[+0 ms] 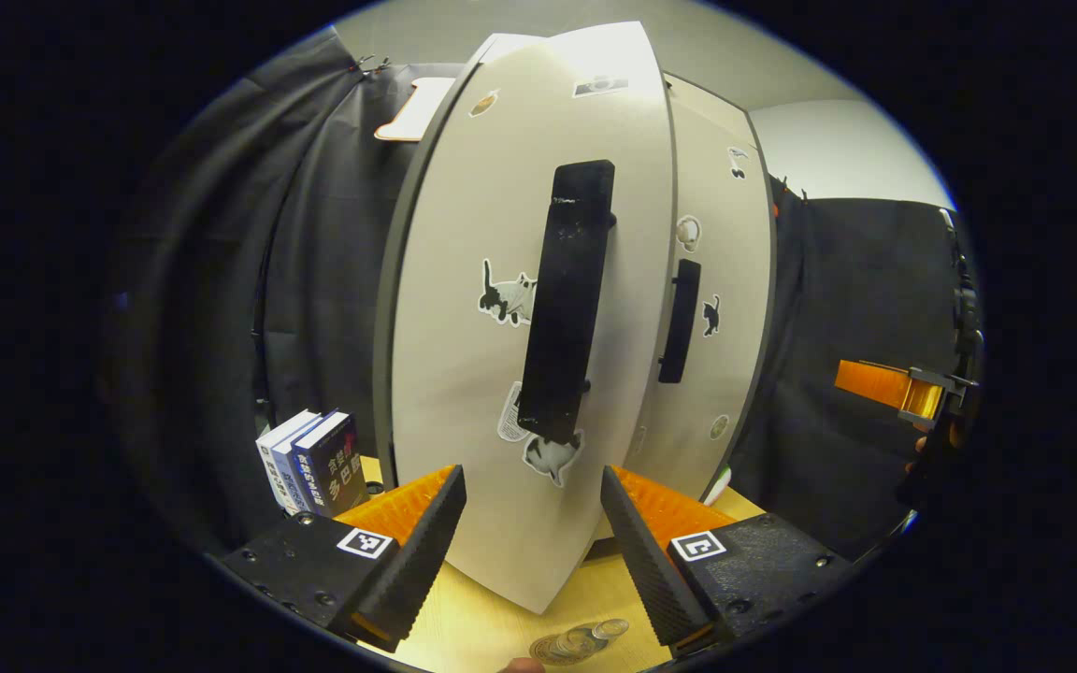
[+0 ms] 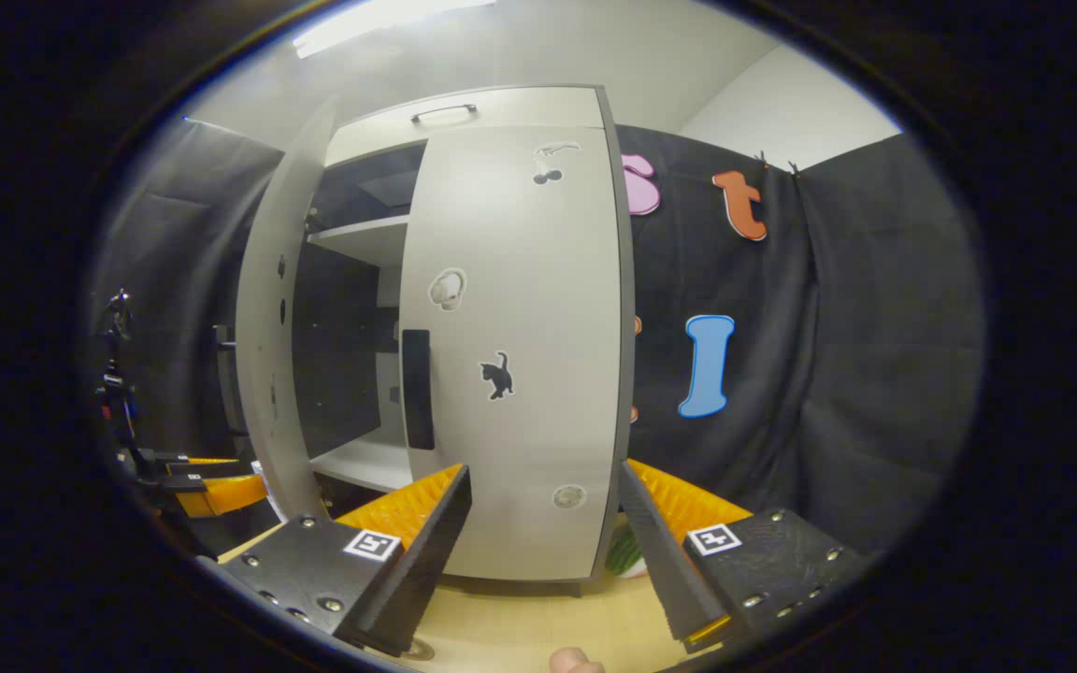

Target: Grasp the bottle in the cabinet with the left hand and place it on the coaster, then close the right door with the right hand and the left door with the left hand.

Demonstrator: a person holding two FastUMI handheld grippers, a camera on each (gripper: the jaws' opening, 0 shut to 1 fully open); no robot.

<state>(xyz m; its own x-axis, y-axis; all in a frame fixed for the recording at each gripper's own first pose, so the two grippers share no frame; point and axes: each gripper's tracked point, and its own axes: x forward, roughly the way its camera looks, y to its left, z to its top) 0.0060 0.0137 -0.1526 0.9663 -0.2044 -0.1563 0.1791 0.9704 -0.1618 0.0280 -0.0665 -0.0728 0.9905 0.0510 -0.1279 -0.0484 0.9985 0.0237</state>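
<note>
Bottle hidden from both cameras; glassy round thing [image 1: 581, 643], maybe coaster, lay on table [image 1: 492, 626] at bottom edge of left gripper view. Cabinet [image 2: 501, 103] had two doors: right door [image 2: 520, 355] closed, left door [image 1: 501, 308] ajar. Two black handles, one per door: left handle [image 1: 565, 299], right handle [image 2: 416, 388]. Left gripper [image 1: 531, 523] released, empty, just before left door. Right gripper [image 2: 543, 533] released, empty, facing right door. Three books [image 1: 309, 463] upright left of cabinet.
</note>
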